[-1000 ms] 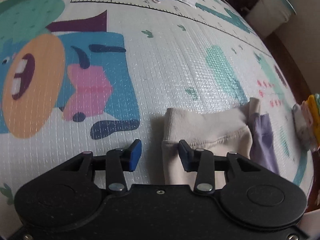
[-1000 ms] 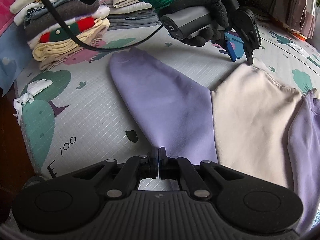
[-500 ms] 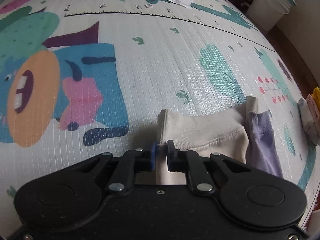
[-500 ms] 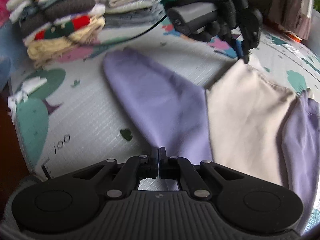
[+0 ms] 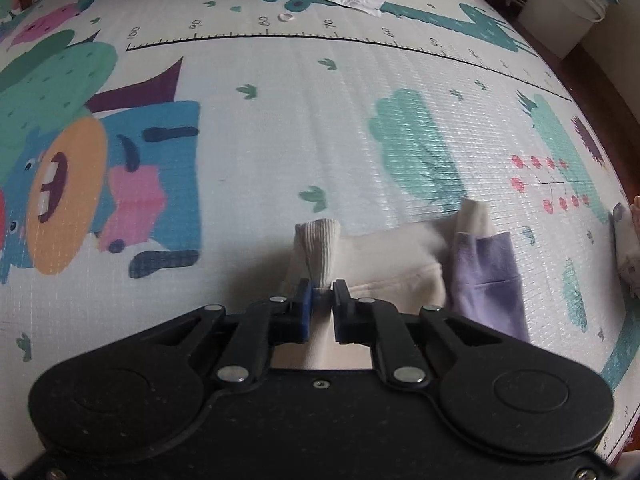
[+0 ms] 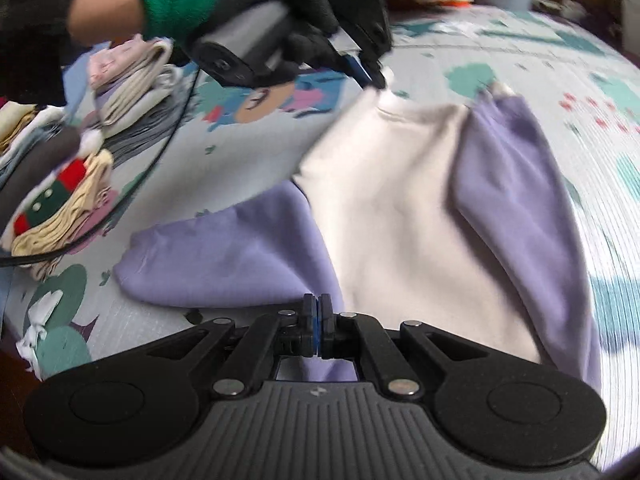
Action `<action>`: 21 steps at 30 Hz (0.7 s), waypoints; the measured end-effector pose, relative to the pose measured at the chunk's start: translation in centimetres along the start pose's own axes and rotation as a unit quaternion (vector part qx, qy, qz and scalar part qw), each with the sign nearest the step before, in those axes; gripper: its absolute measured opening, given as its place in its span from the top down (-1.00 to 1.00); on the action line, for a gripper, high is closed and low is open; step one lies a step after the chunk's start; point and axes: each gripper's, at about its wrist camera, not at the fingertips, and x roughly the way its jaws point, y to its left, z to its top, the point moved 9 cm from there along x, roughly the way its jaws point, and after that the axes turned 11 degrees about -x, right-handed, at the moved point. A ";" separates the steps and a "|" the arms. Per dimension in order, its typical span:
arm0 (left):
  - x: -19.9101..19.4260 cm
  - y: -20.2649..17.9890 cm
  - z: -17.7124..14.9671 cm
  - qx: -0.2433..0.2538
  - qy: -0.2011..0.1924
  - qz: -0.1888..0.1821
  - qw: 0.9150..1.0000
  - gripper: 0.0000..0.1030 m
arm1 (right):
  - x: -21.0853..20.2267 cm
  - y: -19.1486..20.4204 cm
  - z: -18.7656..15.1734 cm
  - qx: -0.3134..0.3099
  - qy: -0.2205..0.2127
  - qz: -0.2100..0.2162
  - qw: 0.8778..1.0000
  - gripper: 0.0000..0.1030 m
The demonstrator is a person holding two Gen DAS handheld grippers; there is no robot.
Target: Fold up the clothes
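On a cartoon play mat (image 5: pixel 280 128), our left gripper (image 5: pixel 321 296) pinches the sweatshirt (image 6: pixel 400 200) hem; our right gripper (image 6: pixel 319 316) clamps its purple sleeve.

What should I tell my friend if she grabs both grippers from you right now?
Left gripper: jaws shut on the ribbed cream hem corner of the sweatshirt, raised off the play mat.
Right gripper: jaws shut on the sweatshirt's purple edge nearest you.
The cream and purple sweatshirt lies mostly spread on the mat, one purple sleeve splayed out to the left, the other lying along the body.
Folded clothes are stacked at the left edge.
Done: both corners gripped.
Left: probably carry that side over, tuck the sleeves, finish folding, add to the stack.
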 end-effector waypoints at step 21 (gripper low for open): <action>4.3 -3.4 -0.2 -0.009 0.011 0.023 1.000 0.82 | -0.4 -5.1 -4.8 0.171 0.020 0.000 0.985 0.96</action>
